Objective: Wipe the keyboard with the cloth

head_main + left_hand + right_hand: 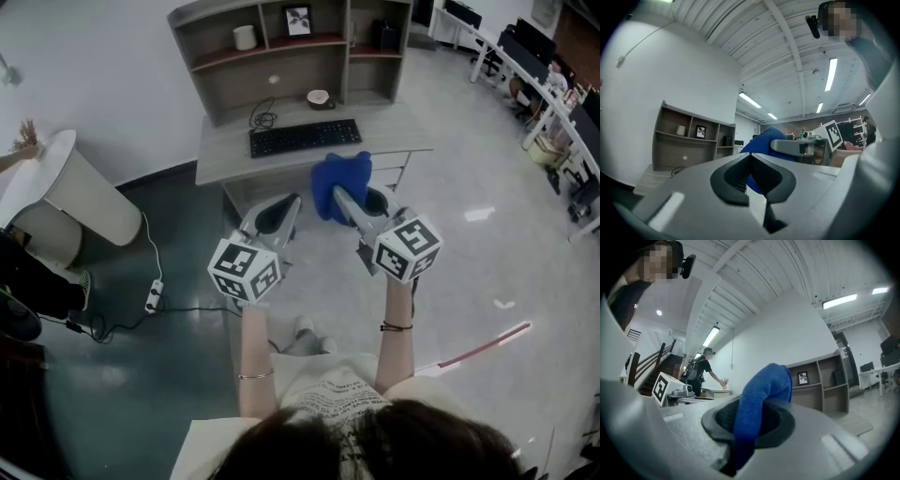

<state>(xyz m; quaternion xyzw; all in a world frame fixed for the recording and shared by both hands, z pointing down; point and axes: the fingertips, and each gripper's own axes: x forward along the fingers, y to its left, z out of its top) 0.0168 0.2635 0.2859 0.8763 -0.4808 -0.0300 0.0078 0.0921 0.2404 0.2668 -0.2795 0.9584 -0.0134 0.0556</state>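
A black keyboard lies on the grey desk, well ahead of both grippers. My right gripper is shut on a blue cloth, which bunches up above its jaws; the cloth fills the jaw gap in the right gripper view. My left gripper is held beside it, shut with nothing between its jaws. Both are raised in the air in front of the desk, tilted upward. The cloth also shows in the left gripper view.
The desk carries a shelf unit with a cup and a framed picture; a small bowl sits behind the keyboard. A white round table stands at the left, with a power strip on the floor. A person stands far off.
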